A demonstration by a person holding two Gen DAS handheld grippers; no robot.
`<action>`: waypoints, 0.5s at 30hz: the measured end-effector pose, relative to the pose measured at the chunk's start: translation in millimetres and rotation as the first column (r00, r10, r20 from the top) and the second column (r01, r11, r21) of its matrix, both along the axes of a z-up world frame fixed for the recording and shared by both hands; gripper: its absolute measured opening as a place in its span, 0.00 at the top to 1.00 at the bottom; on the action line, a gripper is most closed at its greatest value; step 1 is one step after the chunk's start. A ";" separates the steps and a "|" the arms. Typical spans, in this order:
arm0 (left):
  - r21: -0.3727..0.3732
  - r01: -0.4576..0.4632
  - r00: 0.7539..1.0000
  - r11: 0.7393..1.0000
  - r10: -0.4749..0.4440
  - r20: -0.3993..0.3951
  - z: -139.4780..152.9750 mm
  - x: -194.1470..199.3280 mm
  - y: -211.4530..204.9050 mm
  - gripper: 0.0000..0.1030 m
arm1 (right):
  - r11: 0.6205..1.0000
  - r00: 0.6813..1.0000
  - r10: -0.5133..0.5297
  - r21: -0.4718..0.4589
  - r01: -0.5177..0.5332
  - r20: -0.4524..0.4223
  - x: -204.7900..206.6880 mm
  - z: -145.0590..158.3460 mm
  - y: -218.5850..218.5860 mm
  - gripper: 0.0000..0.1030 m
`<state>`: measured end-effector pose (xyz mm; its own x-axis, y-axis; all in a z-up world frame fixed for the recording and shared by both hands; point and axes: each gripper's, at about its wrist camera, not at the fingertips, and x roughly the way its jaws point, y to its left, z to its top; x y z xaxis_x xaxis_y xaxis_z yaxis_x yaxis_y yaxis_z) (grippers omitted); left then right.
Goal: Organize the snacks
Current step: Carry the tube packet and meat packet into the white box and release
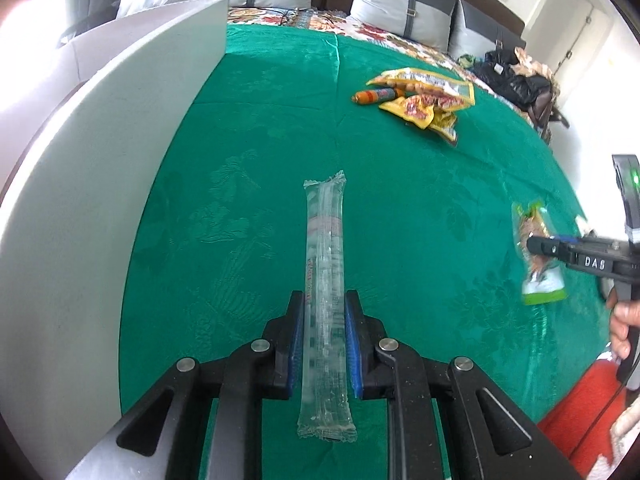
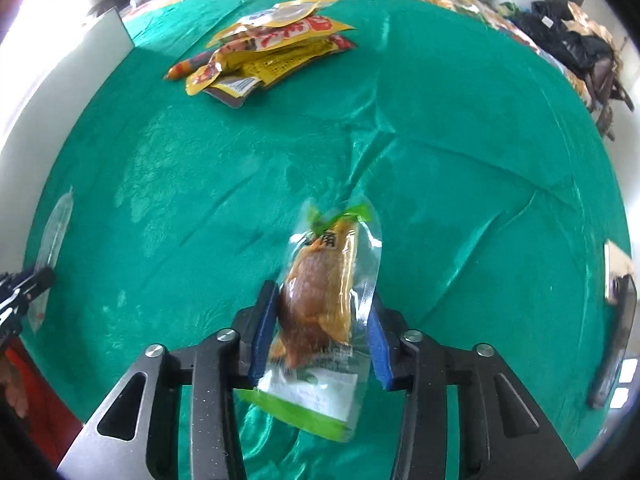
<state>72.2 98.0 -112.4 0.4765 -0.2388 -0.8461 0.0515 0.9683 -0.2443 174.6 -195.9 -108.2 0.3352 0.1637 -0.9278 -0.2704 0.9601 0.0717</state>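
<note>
1. Clear plastic, long and tube-shaped: the transparent stick pack (image 1: 324,300) is lying lengthwise between the blue pads of the left gripper (image 1: 323,308), whose jaws are standing nearly closed and pressing on its two long edges. Its far end is pointing up the green cloth (image 1: 260,128); gripping it across the narrow width is likely keeping the limp tube straight.

2. Clear-and-green pouch (image 2: 320,300) holding a brown snack: it is sitting in the right gripper (image 2: 322,312). The left pad is touching the bulge of the food; the right pad is meeting only the thin film edge, so the jaws are standing partly open around a bulky item. The hold looks light and the pouch could twist.

3. Yellow and red snack packets (image 2: 276,40), with an orange sausage stick (image 1: 378,95) alongside: these are lying heaped at the far side of the cloth, well apart from both grippers. The heap is probably serving as the collecting spot, or as stock awaiting sorting; which one cannot be told.

4. White board (image 1: 120,140): standing along the left edge of the cloth, bounding the work area.

5. Grey cushions (image 1: 404,4) and dark clothing (image 1: 512,76): lying beyond the cloth, unrelated to the task.
</note>
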 end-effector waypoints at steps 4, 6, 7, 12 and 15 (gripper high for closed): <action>-0.074 0.004 0.999 0.997 -0.001 0.040 23.4 -5.7 4.9 0.82 | 0.996 1.000 -0.011 0.091 0.010 0.008 -12.1 23.6 2.8 0.72; -0.100 0.008 0.998 0.995 -0.002 0.060 37.0 -8.2 9.2 0.82 | 0.996 0.999 0.005 0.089 -0.008 0.032 -16.5 34.9 12.1 0.72; -0.114 0.005 0.998 0.994 0.003 0.071 45.3 -10.6 14.1 0.82 | 0.995 0.999 0.014 0.095 -0.018 0.043 -18.3 40.4 18.4 0.72; -0.160 -0.046 0.989 0.986 0.068 0.130 85.9 -25.9 55.7 0.82 | 0.970 0.994 0.050 0.233 -0.071 0.096 -25.3 77.9 52.9 0.73; -0.159 -0.101 0.979 0.982 0.127 0.161 107.0 -33.5 93.7 0.82 | 0.926 0.987 0.096 0.352 -0.136 0.127 -29.0 107.9 89.5 0.72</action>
